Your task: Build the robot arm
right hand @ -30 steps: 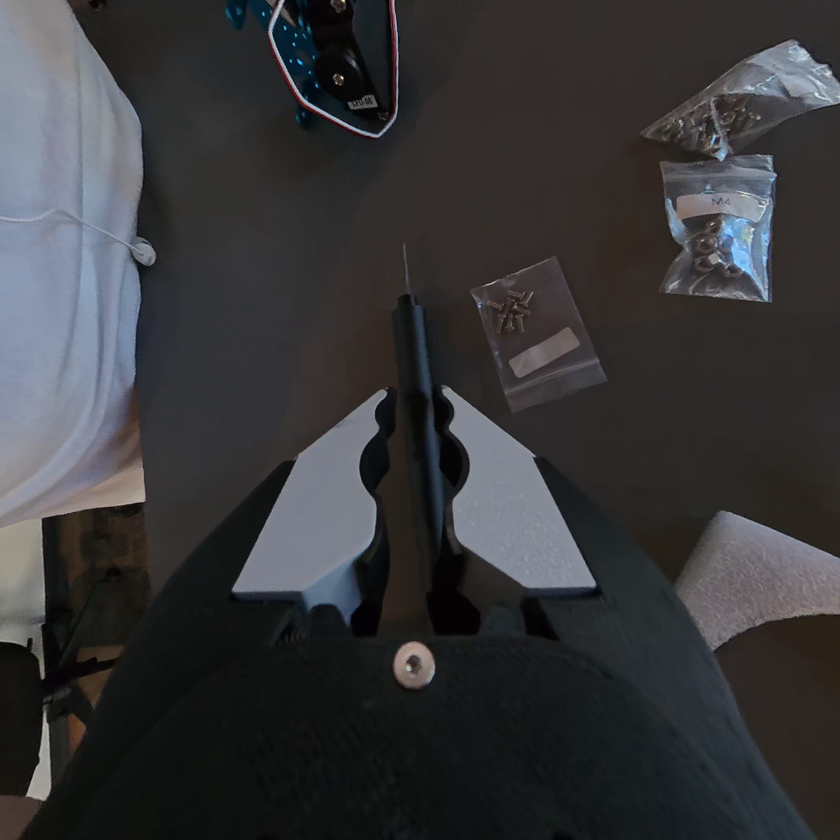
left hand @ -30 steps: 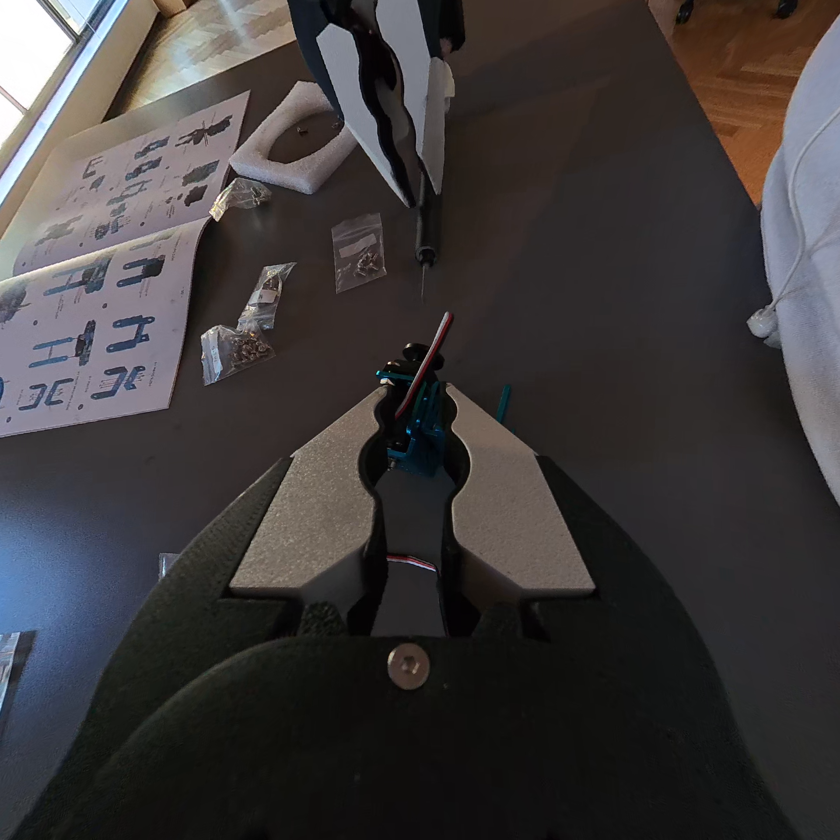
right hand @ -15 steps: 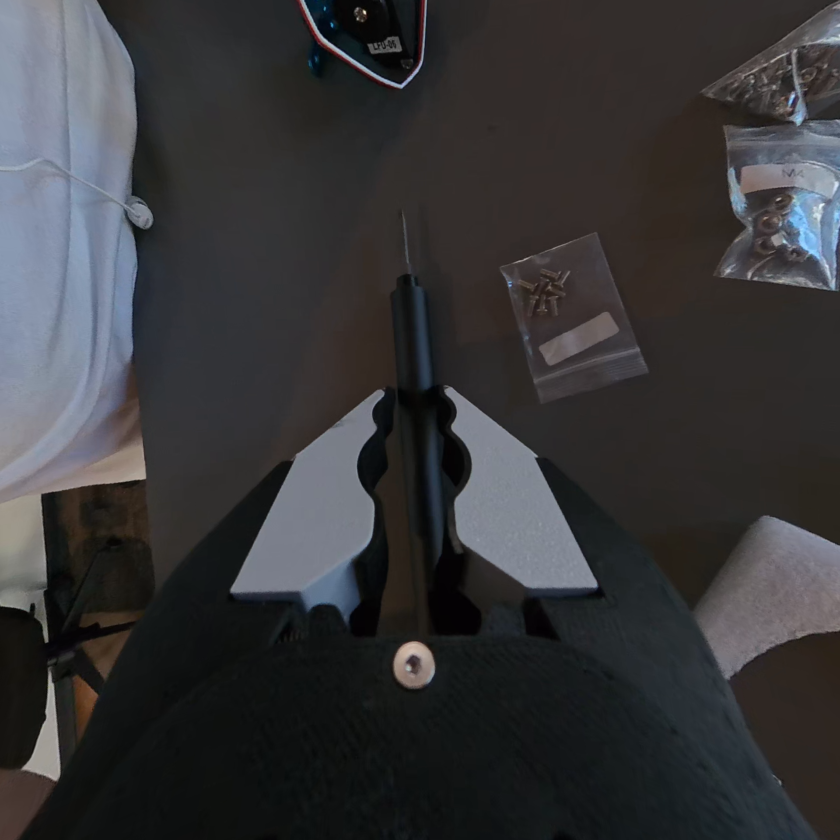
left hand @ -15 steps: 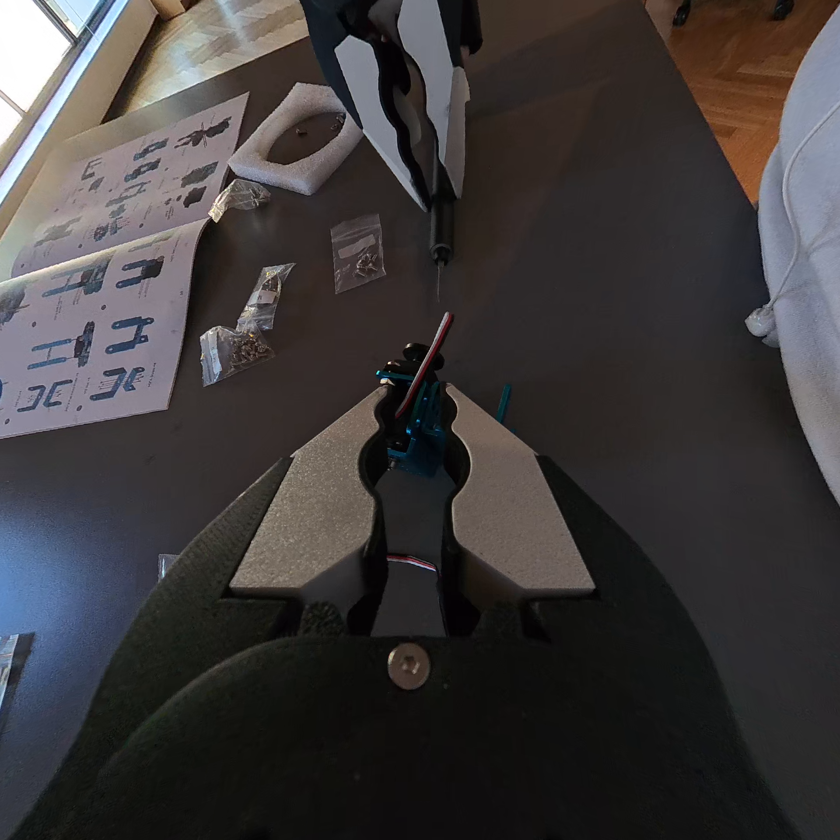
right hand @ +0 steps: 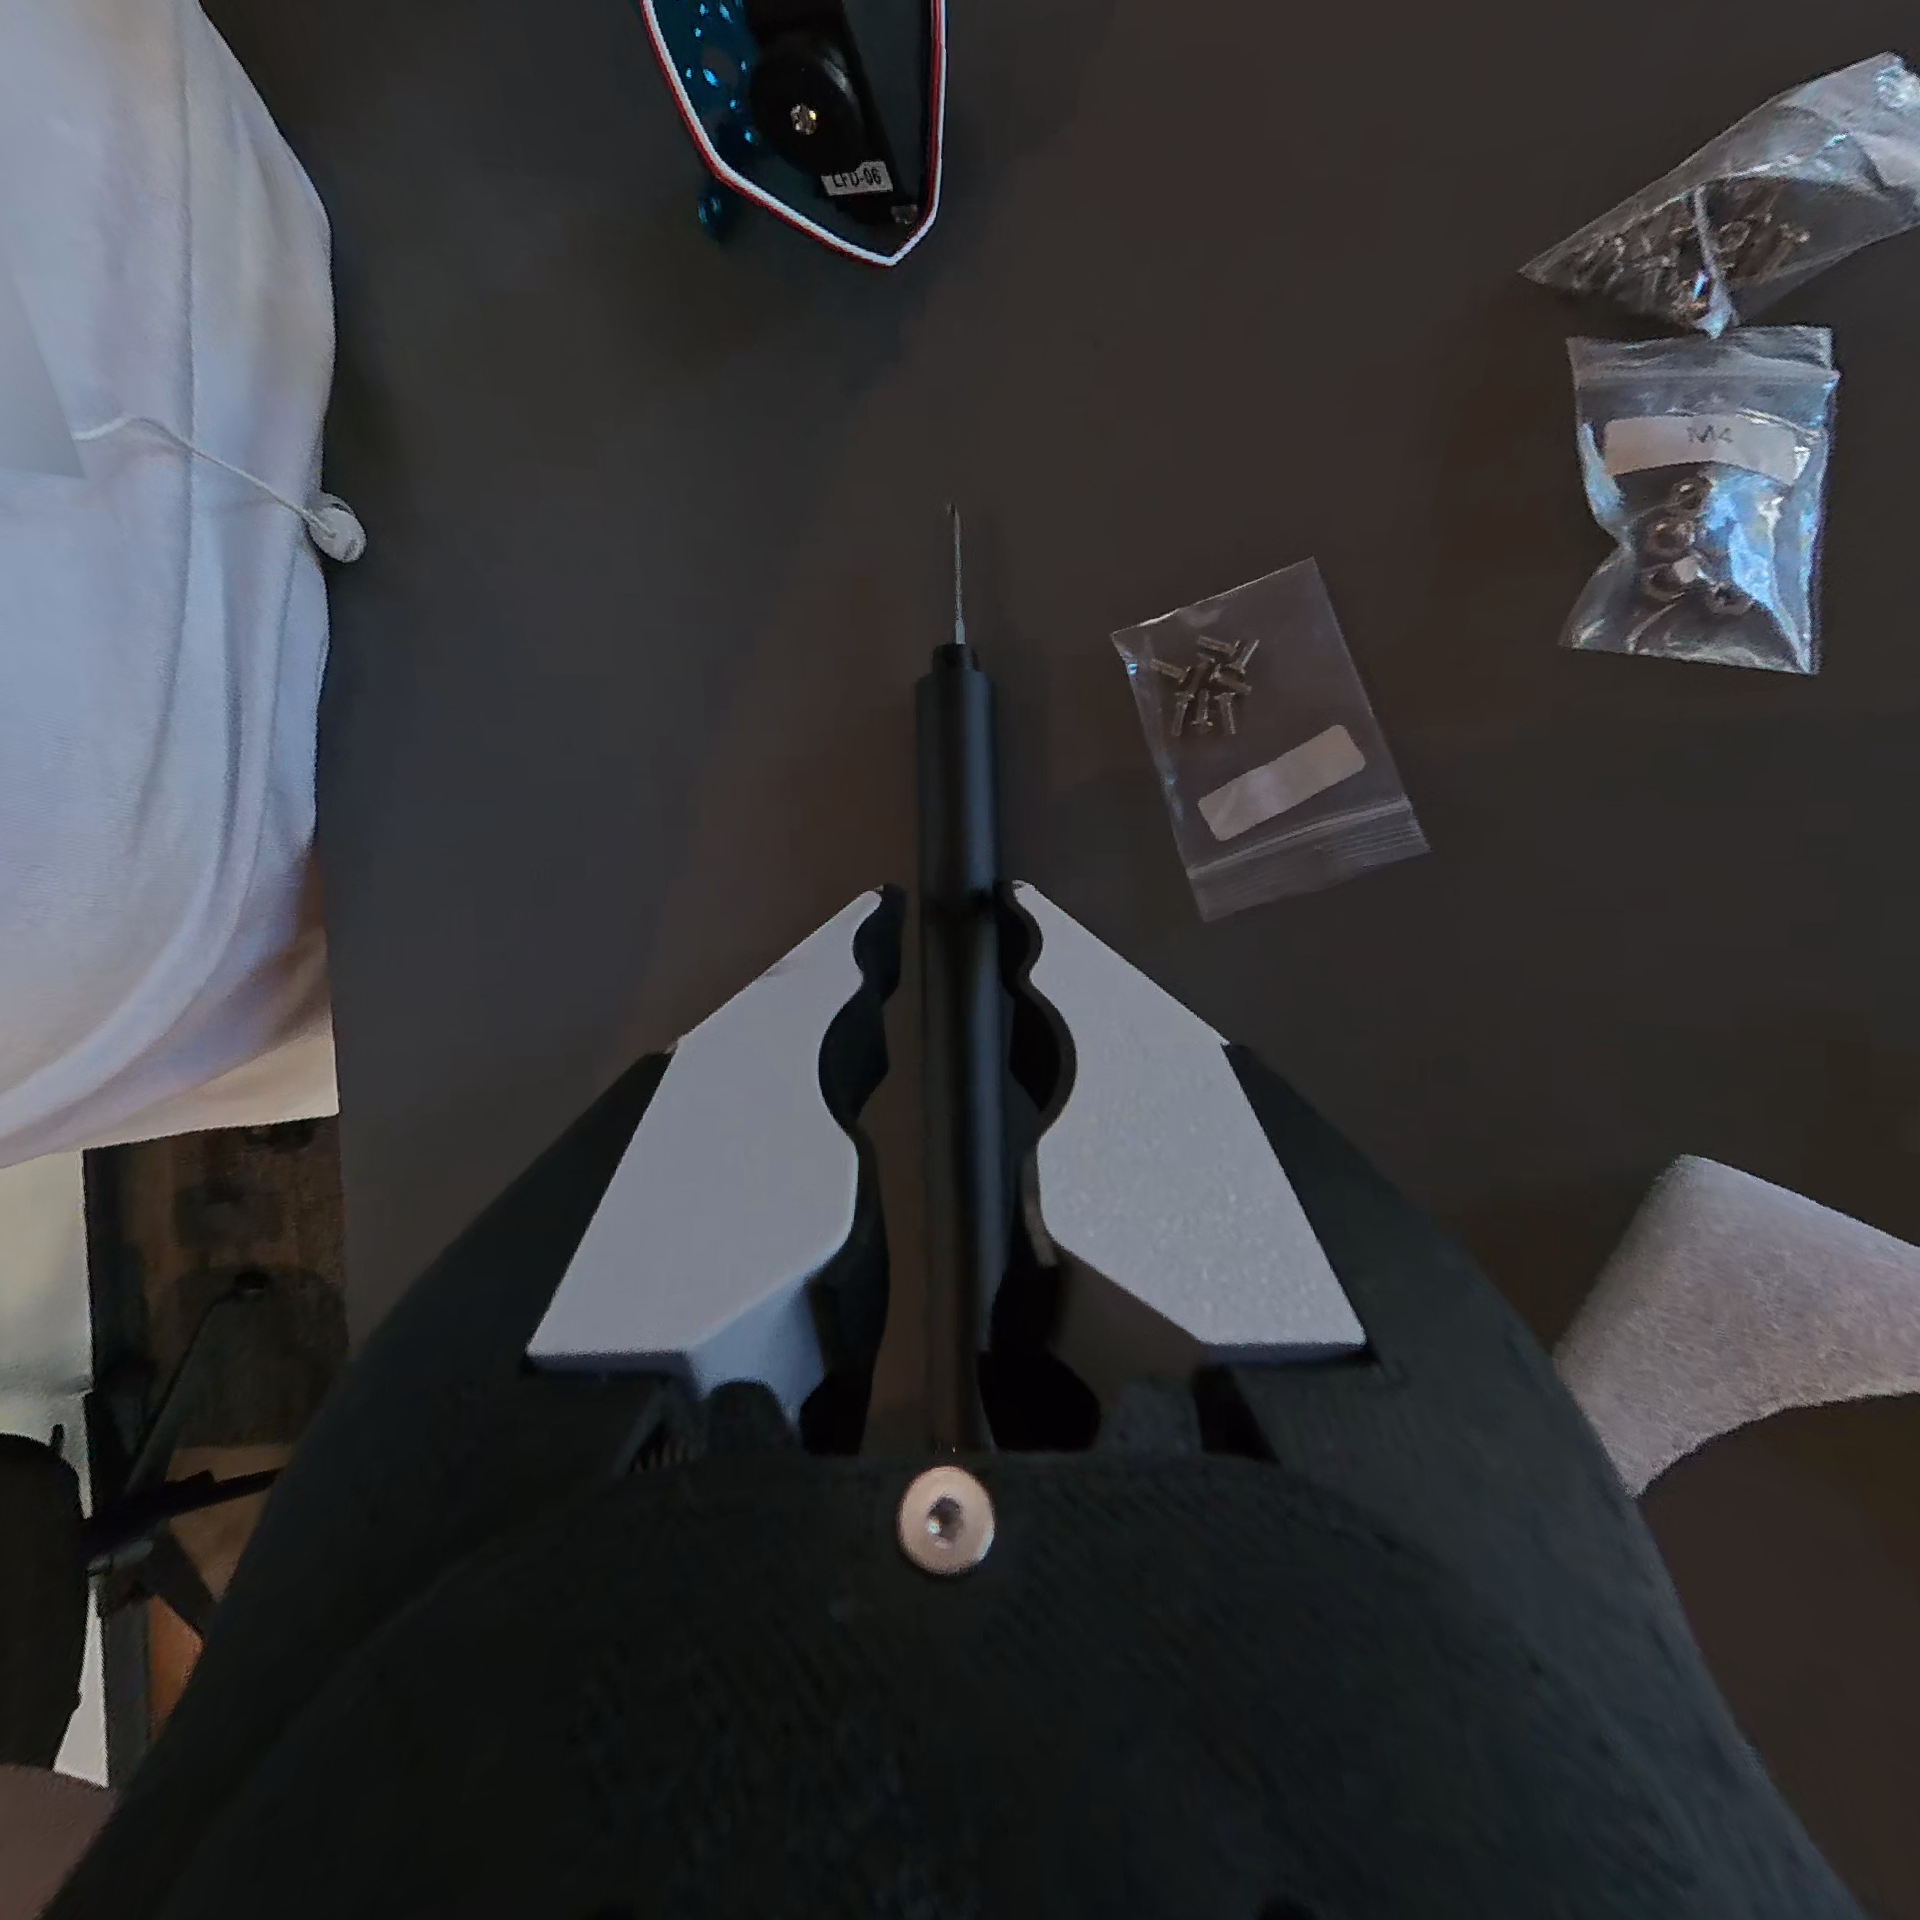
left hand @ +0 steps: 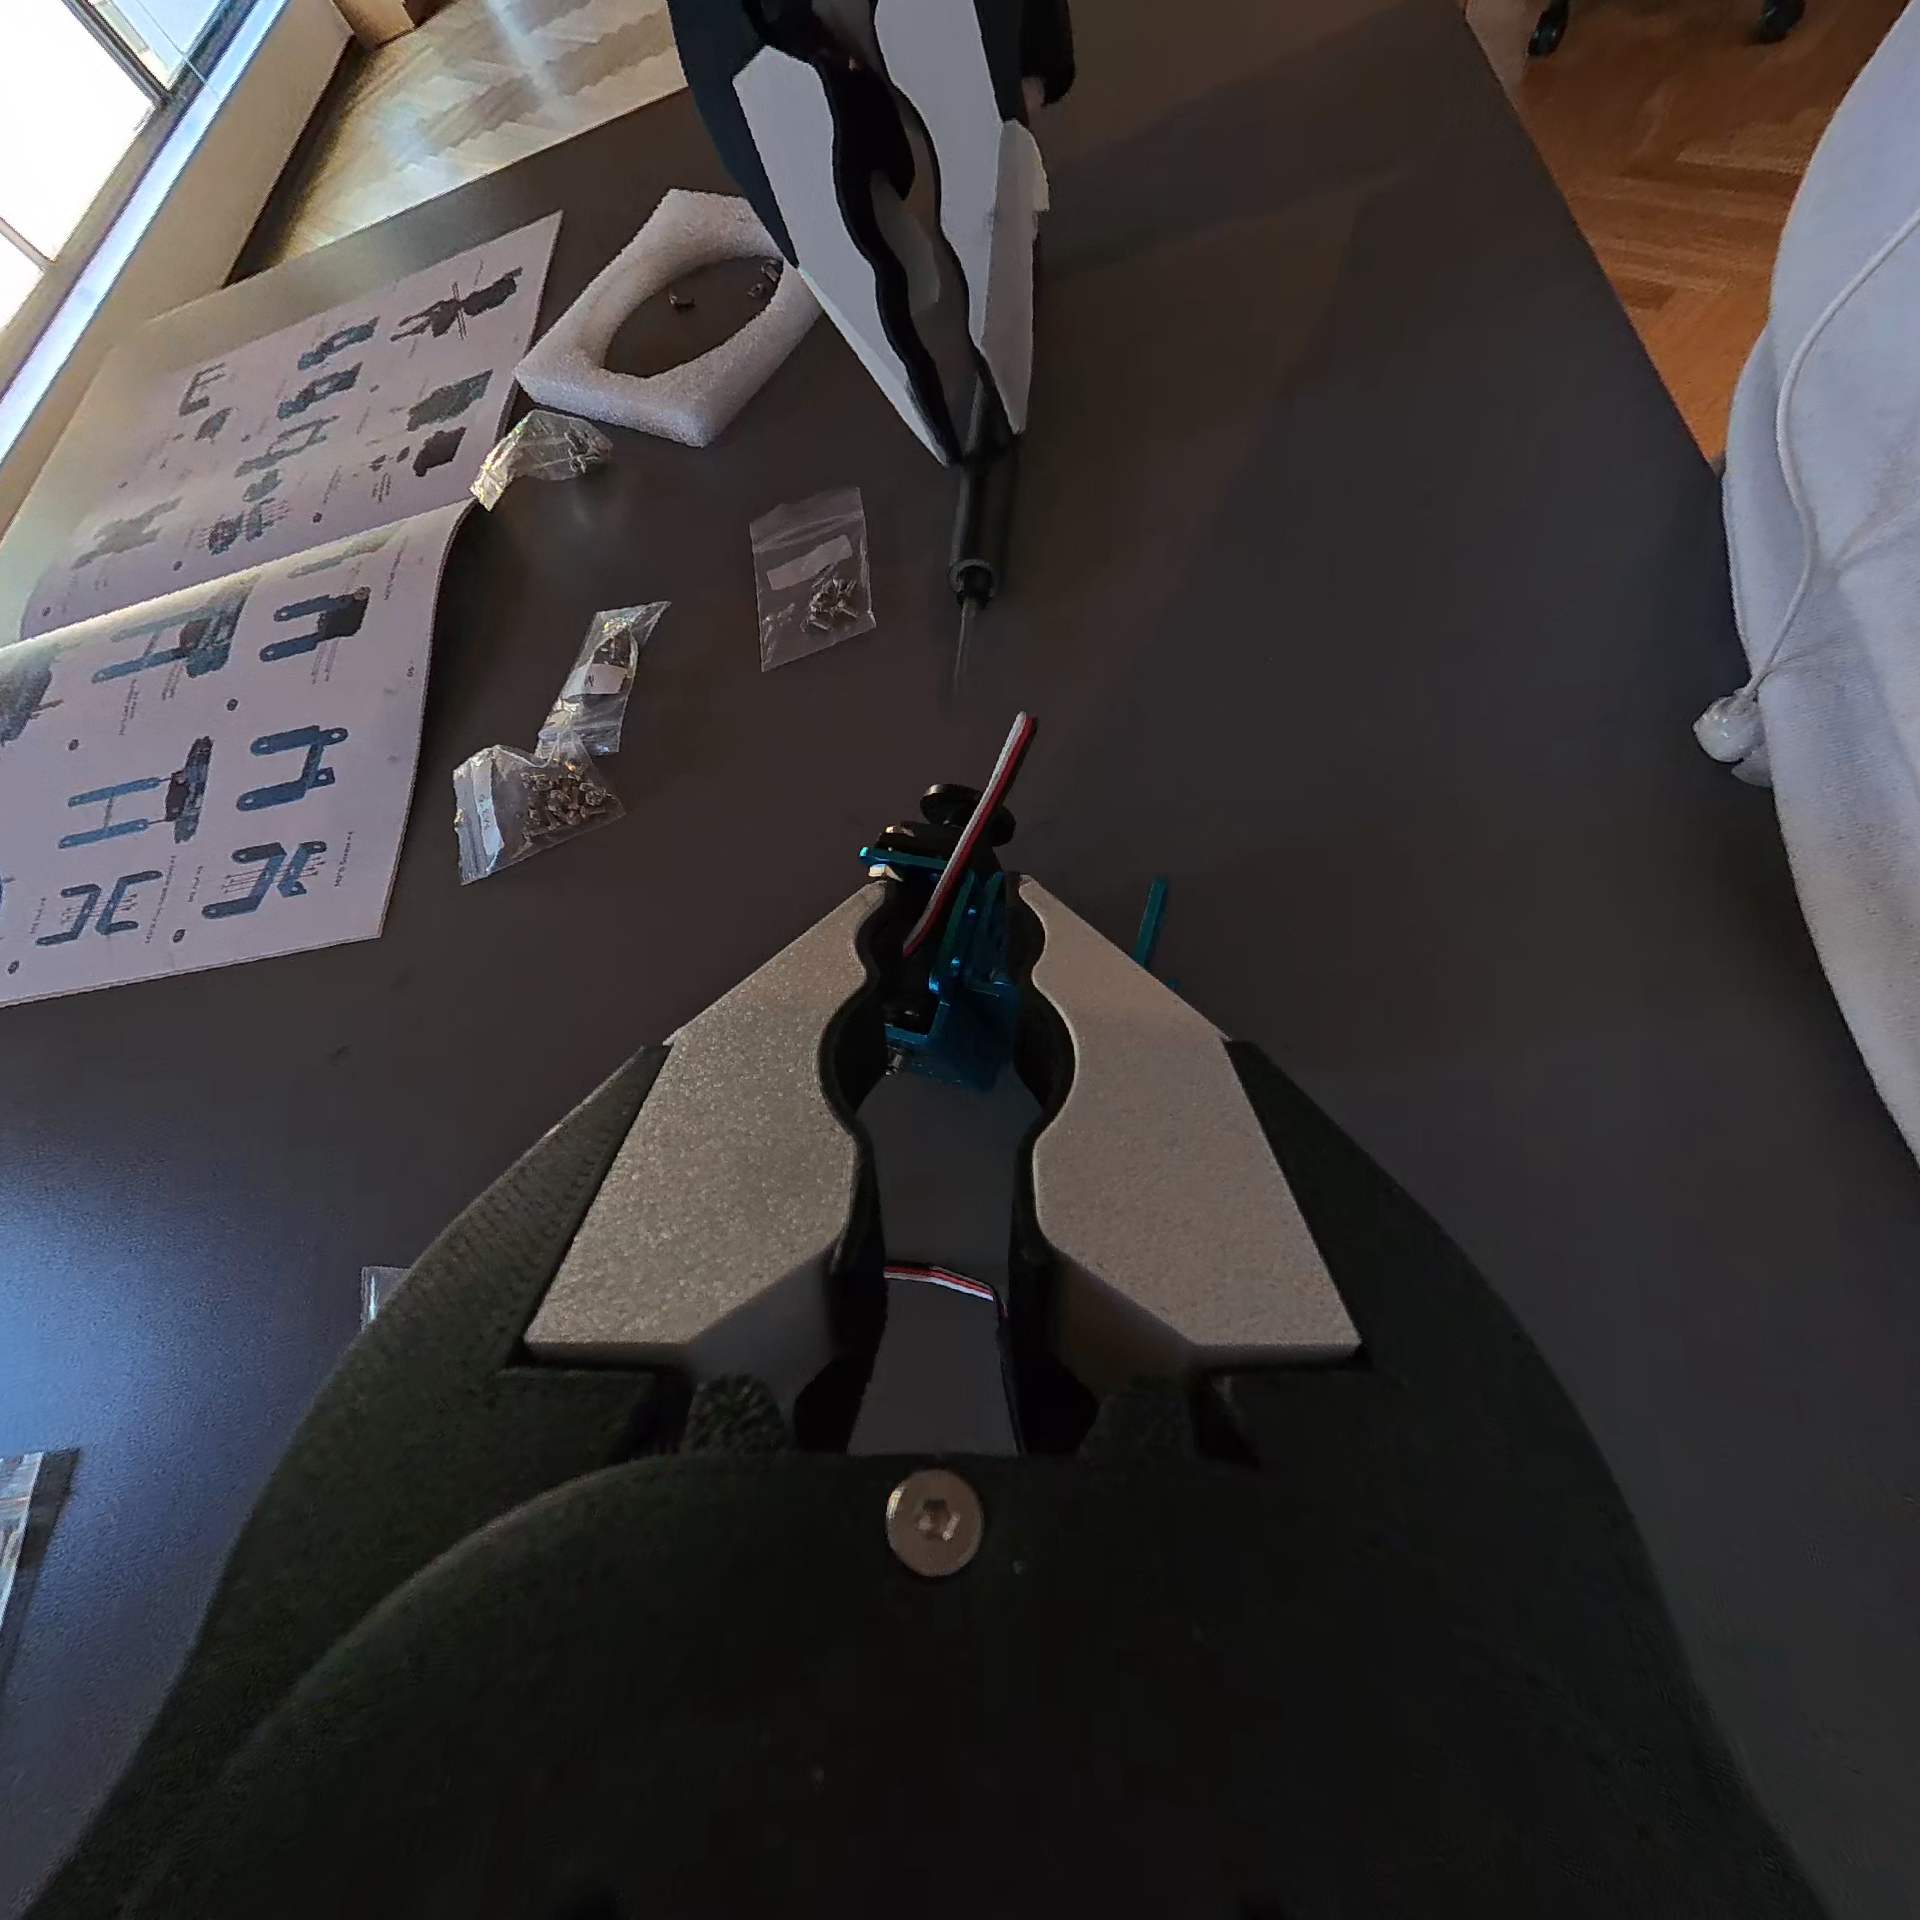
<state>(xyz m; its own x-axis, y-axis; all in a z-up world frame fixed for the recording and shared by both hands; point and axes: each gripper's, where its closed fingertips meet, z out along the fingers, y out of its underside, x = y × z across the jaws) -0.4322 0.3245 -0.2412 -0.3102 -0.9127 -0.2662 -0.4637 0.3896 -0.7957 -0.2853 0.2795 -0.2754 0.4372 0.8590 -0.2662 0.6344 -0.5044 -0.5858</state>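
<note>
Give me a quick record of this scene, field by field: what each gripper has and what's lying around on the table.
left gripper: shut on blue bracket assembly with a red-white-black cable
right gripper: shut on black screwdriver, thin tip pointing toward the assembly
table: dark
nearest bag: small screw bag, right of the screwdriver
other items: more hardware bags, open instruction booklet, white foam piece

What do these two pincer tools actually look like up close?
Both match: each has a rounded black textured body with one silver screw at its centre and two pale grey wedge-shaped fingers with wavy black inner edges. That goes for the left gripper and the right gripper.
</note>
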